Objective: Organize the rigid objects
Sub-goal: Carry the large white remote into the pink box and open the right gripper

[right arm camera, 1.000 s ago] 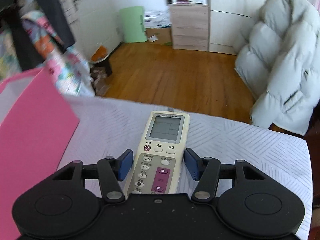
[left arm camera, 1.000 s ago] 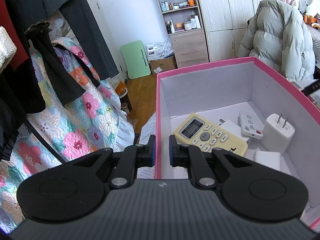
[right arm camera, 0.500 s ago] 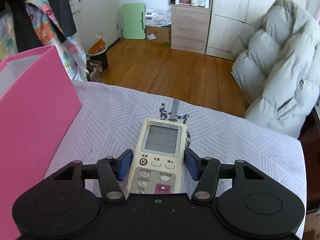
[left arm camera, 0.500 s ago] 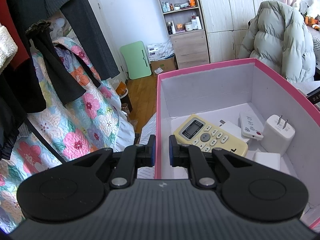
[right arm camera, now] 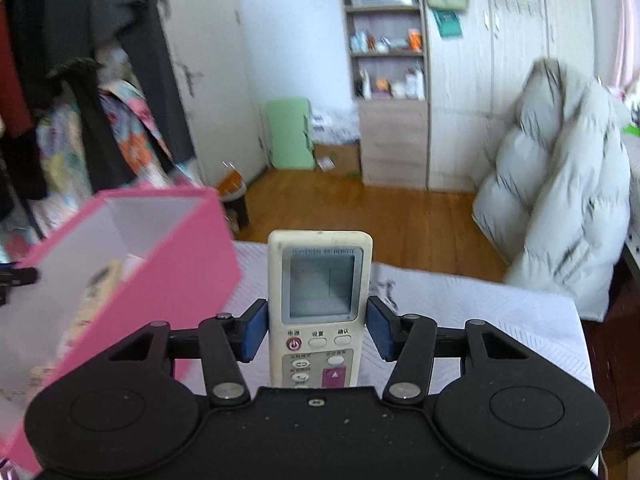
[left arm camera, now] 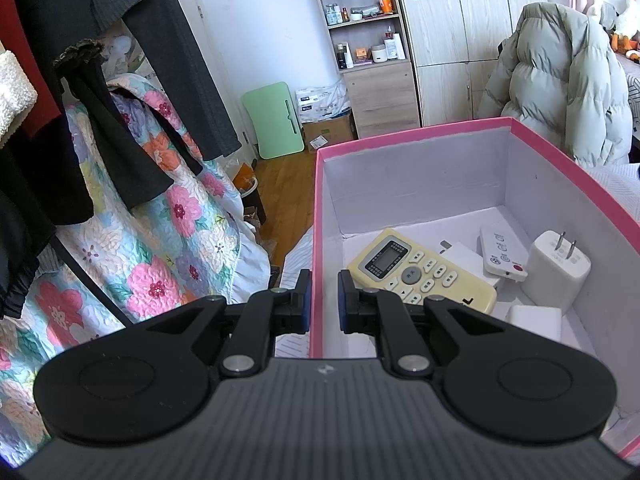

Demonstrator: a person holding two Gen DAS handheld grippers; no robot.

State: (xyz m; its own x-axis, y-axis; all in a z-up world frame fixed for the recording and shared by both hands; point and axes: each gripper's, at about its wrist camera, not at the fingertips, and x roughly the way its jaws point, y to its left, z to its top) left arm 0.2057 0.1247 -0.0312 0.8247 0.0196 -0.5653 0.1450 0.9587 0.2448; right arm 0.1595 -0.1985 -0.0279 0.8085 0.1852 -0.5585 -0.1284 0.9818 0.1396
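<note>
My left gripper point(left arm camera: 322, 299) is shut on the near left wall of the pink box point(left arm camera: 416, 130). Inside the box lie a yellow remote point(left arm camera: 420, 270), a small white remote point(left arm camera: 502, 252), a white plug charger point(left arm camera: 556, 276) and a white block point(left arm camera: 534, 322). My right gripper point(right arm camera: 316, 326) is shut on a cream remote with a grey screen point(right arm camera: 320, 280), held lifted above the white patterned bed cover point(right arm camera: 460, 300). The pink box point(right arm camera: 160, 264) is to its left in the right wrist view.
Hanging dark clothes and a floral quilt point(left arm camera: 132, 220) are left of the box. A grey puffer jacket point(left arm camera: 560, 88) hangs at the right. A wooden shelf unit point(left arm camera: 376, 60) and a green folding table point(left arm camera: 278, 120) stand on the wooden floor beyond.
My right gripper closed on the cream remote and lifted it off the bed cover, tilting up and moving toward the pink box. My left gripper stayed on the box wall.
</note>
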